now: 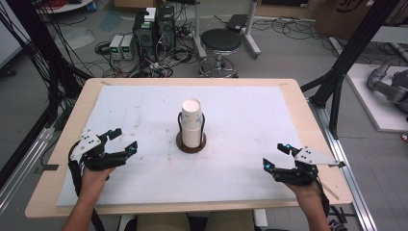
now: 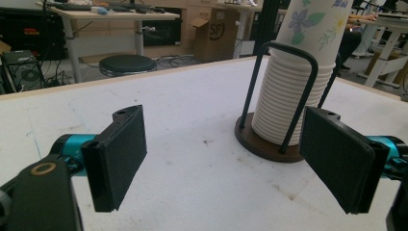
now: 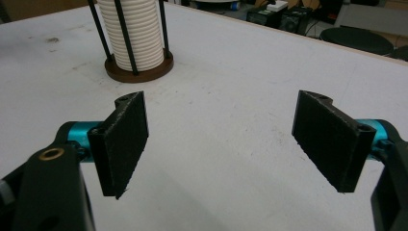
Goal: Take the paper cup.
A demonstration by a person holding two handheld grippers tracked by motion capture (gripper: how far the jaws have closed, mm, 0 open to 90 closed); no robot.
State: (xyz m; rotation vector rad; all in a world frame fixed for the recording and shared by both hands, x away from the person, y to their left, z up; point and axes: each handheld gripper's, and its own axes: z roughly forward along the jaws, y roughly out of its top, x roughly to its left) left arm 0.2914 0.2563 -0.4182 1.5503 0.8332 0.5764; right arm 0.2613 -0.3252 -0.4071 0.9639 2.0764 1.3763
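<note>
A: Where's the cup stack point(image 1: 192, 122)?

B: Centre of the desk point(image 1: 144, 106), in its wire holder point(image 1: 191, 142). The left tongs point(image 1: 122, 141) sit at about eight o'clock from it, the right tongs point(image 1: 276, 156) at four o'clock, both released, jaws spread, holding nothing.

A: What might go wrong?

B: I'd guess a pinch too low grabs several nested cups, or a jaw catches a wire upright and tips the holder.

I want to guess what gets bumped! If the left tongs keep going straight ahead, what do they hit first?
Probably the cup stack in its wire holder, though it sits right of centre, so the left tongs might just clip it.
</note>
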